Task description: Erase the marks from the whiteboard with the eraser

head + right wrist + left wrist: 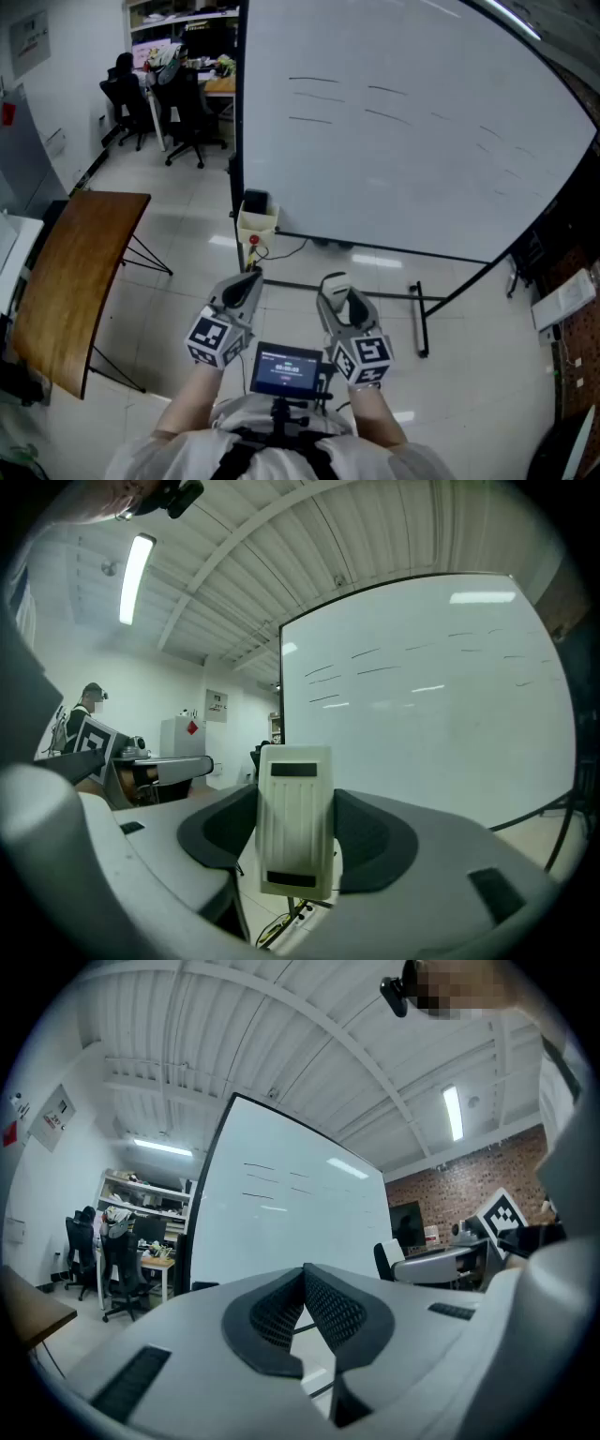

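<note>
Wiping isn't happening yet. The right gripper (298, 834) is pinching the eraser (295, 799) down at 6 o'clock, well short of the whiteboard (403, 169). All the marks (315, 80) are sitting untouched around 12. The left gripper (303, 1290) is hanging pressed together, empty.

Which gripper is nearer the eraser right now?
Right. The right gripper has its jaws shut on the eraser. The left gripper sits to the eraser's left, apart from it, jaws together and empty.
</note>
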Tool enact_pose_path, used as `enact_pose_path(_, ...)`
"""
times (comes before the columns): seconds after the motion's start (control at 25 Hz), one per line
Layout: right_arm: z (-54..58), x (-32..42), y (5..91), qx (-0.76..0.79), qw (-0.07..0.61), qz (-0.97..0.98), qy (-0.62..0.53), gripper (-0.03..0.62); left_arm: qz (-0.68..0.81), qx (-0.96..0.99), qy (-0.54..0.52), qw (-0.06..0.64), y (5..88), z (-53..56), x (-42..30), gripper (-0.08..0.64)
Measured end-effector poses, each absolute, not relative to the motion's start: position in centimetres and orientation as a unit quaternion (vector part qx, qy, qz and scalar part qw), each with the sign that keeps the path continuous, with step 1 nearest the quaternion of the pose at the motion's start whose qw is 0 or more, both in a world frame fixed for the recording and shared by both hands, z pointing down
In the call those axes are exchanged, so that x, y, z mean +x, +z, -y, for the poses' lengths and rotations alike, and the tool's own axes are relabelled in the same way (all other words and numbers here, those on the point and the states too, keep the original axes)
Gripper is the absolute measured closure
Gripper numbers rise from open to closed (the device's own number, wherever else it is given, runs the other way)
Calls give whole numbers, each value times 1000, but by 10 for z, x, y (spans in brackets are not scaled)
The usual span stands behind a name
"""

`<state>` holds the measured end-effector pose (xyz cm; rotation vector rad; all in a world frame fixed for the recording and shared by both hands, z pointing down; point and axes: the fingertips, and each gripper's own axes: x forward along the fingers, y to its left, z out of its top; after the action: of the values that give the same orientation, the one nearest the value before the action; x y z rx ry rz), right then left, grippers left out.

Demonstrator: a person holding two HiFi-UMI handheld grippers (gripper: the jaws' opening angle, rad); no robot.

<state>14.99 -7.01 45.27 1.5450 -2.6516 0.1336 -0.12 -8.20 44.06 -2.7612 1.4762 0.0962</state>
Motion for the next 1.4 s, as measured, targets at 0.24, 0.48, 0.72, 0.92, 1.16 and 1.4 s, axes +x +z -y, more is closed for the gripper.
enact_pose_path(0.24, 68, 173, 465, 494, 41, 867, 54, 331, -478, -878, 24, 3, 448, 79, 18, 555)
enact_pose_path(0.48, 71, 187, 469, 492, 36, 868, 62, 331, -476, -879, 15, 7, 452, 81, 32, 555)
enact_pose_path(0.72, 90, 180, 469, 485, 39, 871, 64, 331, -488, -873, 10, -2, 455, 96, 24, 555)
enact_pose_path(0.92, 115, 170, 466, 488, 41, 870, 57, 331, -488, -873, 14, -5, 456, 122, 12, 555)
enact_pose_path(1.16, 158, 146, 460, 495, 44, 866, 51, 331, -478, -878, 23, -5, 454, 168, -14, 555)
enact_pose_path(1.4, 201, 120, 451, 511, 41, 857, 44, 331, -457, -889, 35, -4, 446, 217, -39, 555)
